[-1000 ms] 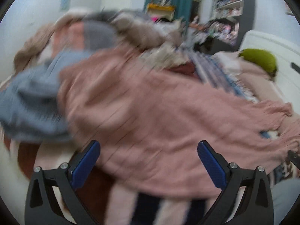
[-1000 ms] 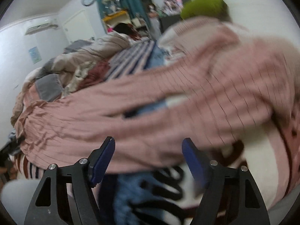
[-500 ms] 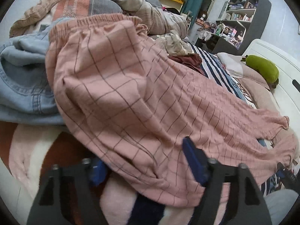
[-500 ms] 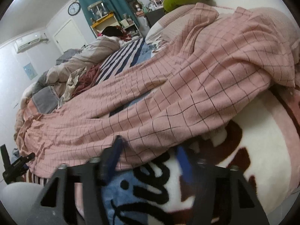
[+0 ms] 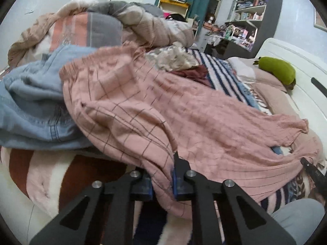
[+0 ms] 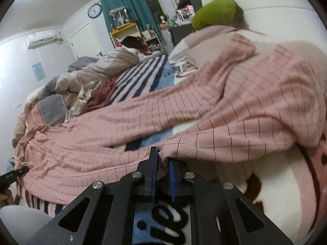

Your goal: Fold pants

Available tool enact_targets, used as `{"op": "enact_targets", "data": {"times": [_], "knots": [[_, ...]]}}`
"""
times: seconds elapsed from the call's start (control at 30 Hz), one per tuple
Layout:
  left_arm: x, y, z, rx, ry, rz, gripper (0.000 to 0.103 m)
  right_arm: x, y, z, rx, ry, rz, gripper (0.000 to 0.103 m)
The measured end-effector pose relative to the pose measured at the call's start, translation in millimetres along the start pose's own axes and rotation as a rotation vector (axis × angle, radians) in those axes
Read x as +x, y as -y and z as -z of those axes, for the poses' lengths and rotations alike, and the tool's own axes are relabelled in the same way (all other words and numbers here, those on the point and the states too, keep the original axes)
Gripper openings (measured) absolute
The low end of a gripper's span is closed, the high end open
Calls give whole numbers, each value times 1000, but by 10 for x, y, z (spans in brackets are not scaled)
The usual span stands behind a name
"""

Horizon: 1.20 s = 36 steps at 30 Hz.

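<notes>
Pale walls, teal curtain [image 6: 122, 6], wall clock [image 6: 94, 10], air conditioner [image 6: 40, 38], cluttered grey shelving [image 5: 253, 14].

Bedroom: rumpled bed [image 5: 276, 102], cluttered shelves [image 5: 249, 14]

pants [image 5: 184, 110]: spread across your bed [image 6: 265, 183], ahead of you
jeans [image 5: 30, 106]: left of their waistband
quilt [image 5: 126, 24]: heaped behind

Heaped jeans [image 5: 30, 110] and quilt [image 5: 106, 26] left; open blanket [image 6: 271, 185] right.
</notes>
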<state>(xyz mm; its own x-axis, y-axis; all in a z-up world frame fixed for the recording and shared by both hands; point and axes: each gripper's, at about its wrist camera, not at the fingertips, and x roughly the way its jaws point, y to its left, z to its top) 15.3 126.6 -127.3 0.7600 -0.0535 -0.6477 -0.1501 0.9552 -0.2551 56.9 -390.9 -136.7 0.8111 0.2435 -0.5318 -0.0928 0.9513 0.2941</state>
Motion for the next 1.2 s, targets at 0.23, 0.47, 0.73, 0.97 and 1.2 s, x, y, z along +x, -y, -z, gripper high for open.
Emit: {"op": "enact_targets", "data": {"times": [0.23, 0.47, 0.73, 0.97, 1.2], "knots": [[-47, 180, -343, 49, 63, 28, 7, 99, 0, -337, -56, 23, -34, 4], [-33, 283, -771, 82, 154, 71, 7, 153, -47, -710, -94, 63, -42, 4], [171, 361, -1219, 146, 183, 90, 7, 400, -136, -1024, -129, 70, -14, 4], [602, 415, -1466, 166, 163, 87, 7, 766, -208, -1287, -162, 46, 12, 4], [1130, 449, -1669, 169, 114, 56, 7, 1244, -195, -1421, -193, -15, 37, 4]]}}
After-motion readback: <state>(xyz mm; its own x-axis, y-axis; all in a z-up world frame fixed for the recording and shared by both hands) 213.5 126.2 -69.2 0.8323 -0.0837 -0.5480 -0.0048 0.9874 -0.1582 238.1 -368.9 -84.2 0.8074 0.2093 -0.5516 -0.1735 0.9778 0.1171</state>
